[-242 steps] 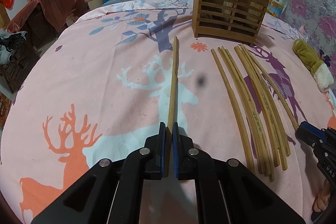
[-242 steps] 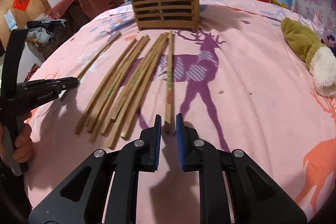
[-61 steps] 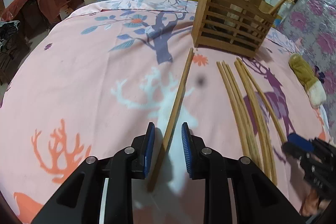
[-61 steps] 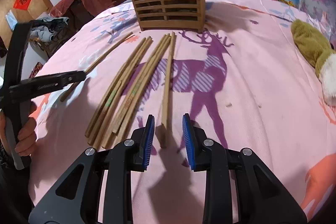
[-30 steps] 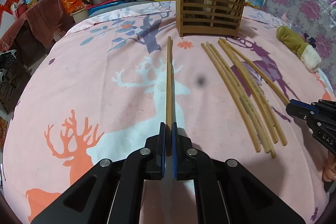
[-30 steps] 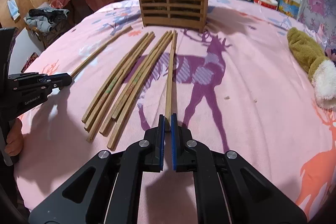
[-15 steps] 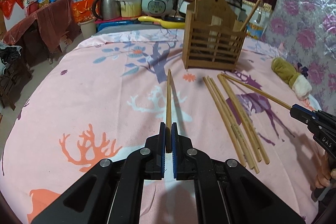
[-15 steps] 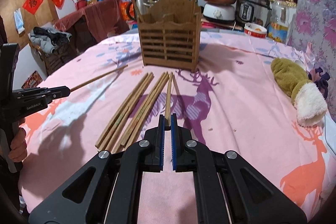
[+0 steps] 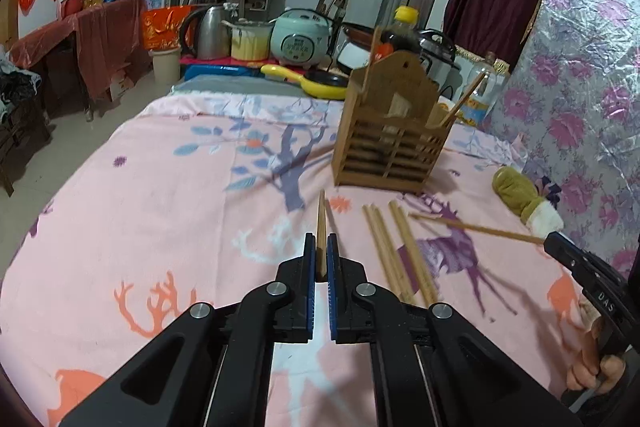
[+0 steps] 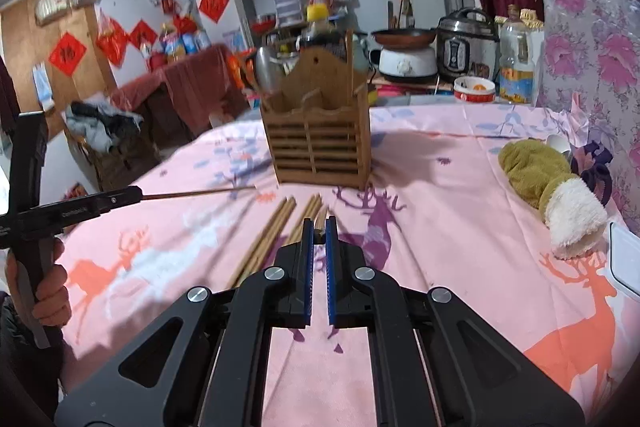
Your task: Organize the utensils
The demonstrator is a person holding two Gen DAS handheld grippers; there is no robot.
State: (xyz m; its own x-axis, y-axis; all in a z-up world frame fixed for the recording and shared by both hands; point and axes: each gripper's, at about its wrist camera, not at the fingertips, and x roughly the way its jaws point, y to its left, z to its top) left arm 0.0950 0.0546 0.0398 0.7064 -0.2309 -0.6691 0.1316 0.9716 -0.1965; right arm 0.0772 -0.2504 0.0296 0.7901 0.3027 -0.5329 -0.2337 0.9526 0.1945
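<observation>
Two tongs, each clamped almost fully closed on one chopstick. The left tongs [image 9: 321, 255] pinch the near end of a single wooden chopstick [image 9: 321, 223] between blue pads; the stick runs straight ahead along the fingers, its far tip aimed toward the wooden utensil holder [image 9: 394, 143], and from the right wrist view it hangs clear above the pink cloth of the table [image 9: 160, 195], roughly level. The right tongs [image 10: 319, 239] are likewise nearly closed on the end of a second chopstick [image 9: 476, 228]; in the left wrist view that stick slants across and above the cloth, its free tip pointing toward the loose chopsticks [image 9: 396, 251]. Those loose sticks lie flat on the table in a rough bundle, long axes running toward the holder, between the two tongs. The holder stands upright at the far side of the table, with a few sticks already leaning in its compartments. A plush toy [image 10: 552, 187] lies off to the right.
</observation>
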